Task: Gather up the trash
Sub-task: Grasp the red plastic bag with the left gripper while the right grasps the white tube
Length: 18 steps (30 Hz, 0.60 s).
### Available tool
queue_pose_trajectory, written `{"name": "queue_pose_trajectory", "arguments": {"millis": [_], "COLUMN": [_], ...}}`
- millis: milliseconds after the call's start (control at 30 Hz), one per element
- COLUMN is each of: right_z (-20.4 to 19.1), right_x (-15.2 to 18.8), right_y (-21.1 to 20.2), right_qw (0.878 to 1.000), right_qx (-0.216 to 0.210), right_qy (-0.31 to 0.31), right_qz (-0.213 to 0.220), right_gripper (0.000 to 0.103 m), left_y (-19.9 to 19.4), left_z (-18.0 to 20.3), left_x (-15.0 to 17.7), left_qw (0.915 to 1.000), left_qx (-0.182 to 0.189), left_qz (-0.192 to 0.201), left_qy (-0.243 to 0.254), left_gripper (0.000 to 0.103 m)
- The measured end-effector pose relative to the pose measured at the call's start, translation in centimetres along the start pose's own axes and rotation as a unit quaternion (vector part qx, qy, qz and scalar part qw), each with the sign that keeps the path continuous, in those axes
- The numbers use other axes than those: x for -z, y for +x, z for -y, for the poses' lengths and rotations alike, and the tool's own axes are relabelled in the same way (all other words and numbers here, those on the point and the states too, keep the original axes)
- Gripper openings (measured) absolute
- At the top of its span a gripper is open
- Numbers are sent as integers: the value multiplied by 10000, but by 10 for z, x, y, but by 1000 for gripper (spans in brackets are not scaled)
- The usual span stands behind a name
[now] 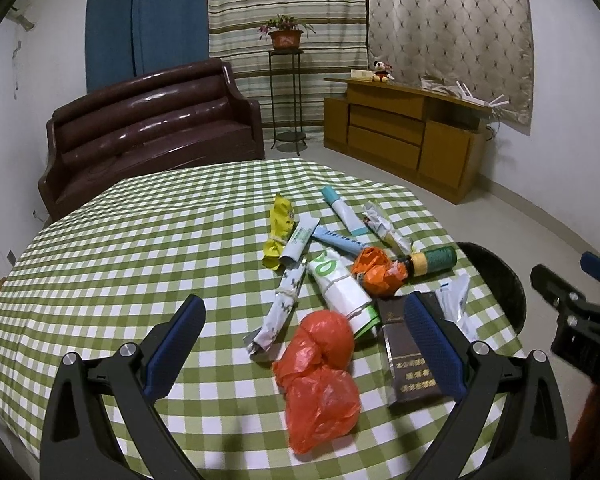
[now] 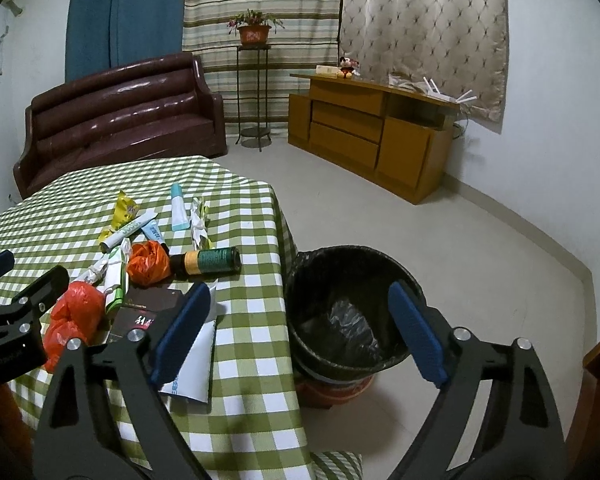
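Both wide open, holding nothing: left gripper (image 1: 304,316) over the near red bag (image 1: 320,384), right gripper (image 2: 300,312) near the bin (image 2: 352,308). Probably light, soft, slippery film; best pinched at its knotted middle.

Crinkly glossy plastic bag (image 1: 320,380), checked cloth tablecloth (image 1: 120,260), shiny leather-look sofa (image 1: 148,128) (wood cabinet (image 2: 364,128) looks matt).

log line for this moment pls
left tool: open, above red bag | right tool: open, empty, by bin | trash on table
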State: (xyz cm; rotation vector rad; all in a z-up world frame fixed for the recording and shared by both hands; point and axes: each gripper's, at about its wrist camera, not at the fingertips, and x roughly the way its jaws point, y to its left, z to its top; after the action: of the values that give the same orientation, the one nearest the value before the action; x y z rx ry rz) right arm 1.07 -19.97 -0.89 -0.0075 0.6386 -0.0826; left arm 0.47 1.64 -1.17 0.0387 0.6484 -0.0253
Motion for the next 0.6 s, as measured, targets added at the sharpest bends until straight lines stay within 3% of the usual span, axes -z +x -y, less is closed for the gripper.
{"name": "queue_pose_trajectory", "arguments": {"millis": [100,133,200,233,600], "right_z": [1,1,2,3,4], "right_x": [1,2,2,3,6], "right_y": [0,1,3,4,14], "right_qw": [10000,10000,10000,10000,9997], "right_qx": [-3,0,-2,-5,-41], "right_qy": [-6,-1,18,26,78], "right_qz": [-28,-38,-74,-92,-241], "right_gripper": [85,85,85,85,85], "left_y": [1,3,6,10,26], "left_z": [-4,-5,-6,-7,0], "left_x": [7,9,11,12,19], "left_qw": [10000,9999,9998,9995,9977], "left_qx": [1,-35,-62,-6,199], "left_qz": [-91,-122,-199,-307,-598], "left_qy": [16,32,45,37,232], "left_gripper": [95,91,73,71,70]}}
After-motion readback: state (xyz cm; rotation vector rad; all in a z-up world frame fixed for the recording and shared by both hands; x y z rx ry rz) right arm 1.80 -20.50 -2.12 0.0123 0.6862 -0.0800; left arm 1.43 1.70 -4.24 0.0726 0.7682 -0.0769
